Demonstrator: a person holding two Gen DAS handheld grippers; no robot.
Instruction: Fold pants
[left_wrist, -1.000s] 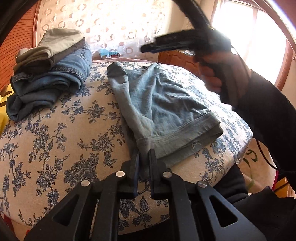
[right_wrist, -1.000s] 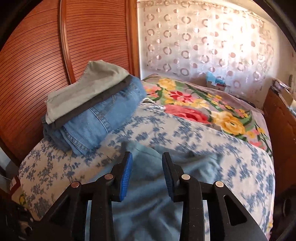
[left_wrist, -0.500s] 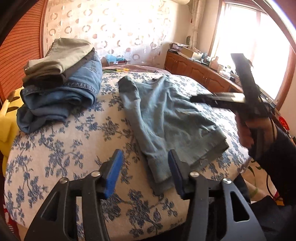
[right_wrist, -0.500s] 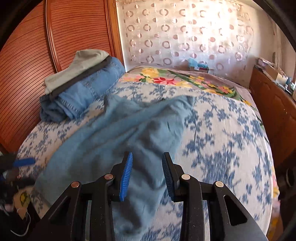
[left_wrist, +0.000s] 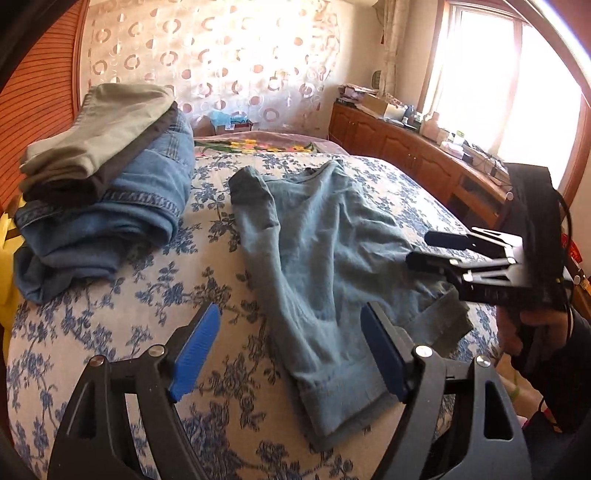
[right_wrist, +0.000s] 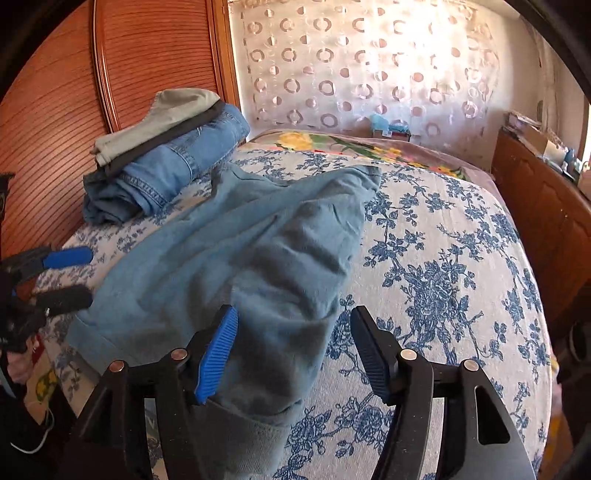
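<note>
Light blue pants (left_wrist: 314, 251) lie folded lengthwise on the bed, leg hems towards the near edge. My left gripper (left_wrist: 291, 325) hovers over the near hem, its jaws opening wide, pads clear of the cloth. In the same view my right gripper (left_wrist: 421, 247) hangs over the pants' right edge. In the right wrist view the pants (right_wrist: 240, 251) run away from my right gripper (right_wrist: 293, 321), whose jaws are opening astride the near hem without pressing it. The left gripper (right_wrist: 86, 276) shows at the left edge, also open.
A stack of folded clothes (left_wrist: 103, 192), jeans under grey and olive pieces, sits at the far left of the blue floral bed cover (left_wrist: 110, 314). A wooden panel (right_wrist: 55, 110) stands behind it. A low wooden cabinet (left_wrist: 406, 155) runs along the right under a bright window (left_wrist: 498, 74).
The left gripper let go of the hem, opened wide and drew back a little. The right gripper swung down from above the pants to their near right end and opened wider.
</note>
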